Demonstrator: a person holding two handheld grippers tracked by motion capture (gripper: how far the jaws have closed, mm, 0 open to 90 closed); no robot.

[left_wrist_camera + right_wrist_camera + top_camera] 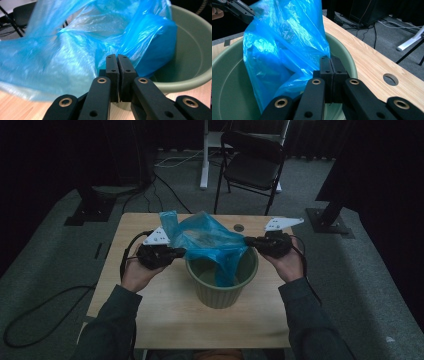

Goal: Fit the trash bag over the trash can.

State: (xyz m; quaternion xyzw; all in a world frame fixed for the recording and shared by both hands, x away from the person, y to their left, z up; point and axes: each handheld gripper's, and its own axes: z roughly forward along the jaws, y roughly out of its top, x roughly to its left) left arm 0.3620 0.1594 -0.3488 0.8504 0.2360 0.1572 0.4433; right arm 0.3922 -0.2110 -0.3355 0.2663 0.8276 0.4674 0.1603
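1. Over the green bin (221, 279) — the landmark for everything here — a blue plastic bag (207, 240) is stretched between the two grippers, its upper part billowing above the rim while a tail of it hangs down inside the bin toward the right of the opening.
2. The bag's long axis runs side to side across the bin's mouth, from one gripper to the other, so the coming move, as I judge it, is to spread the mouth and lower it over the rim.
3. The left hand-held gripper (176, 252) sits just left of the bin's rim, jaws pressed together on a fold of the film; in the left gripper view the left hand-held gripper (117, 58) has blue plastic bunched against its pads.
4. The right hand-held gripper (248, 241) is at the bin's right rim, pinching the bag's edge — the right gripper view shows the right hand-held gripper (330, 60) with its jaws together and film trapped at the tips, directly over the bin's rim (348, 65).
5. Both grippers are about equally near the bin; the right one is already above the rim, the left one just outside it.
6. The bin stands near the middle of the wooden counter (165, 307); behind the counter is a black folding chair (252, 162).
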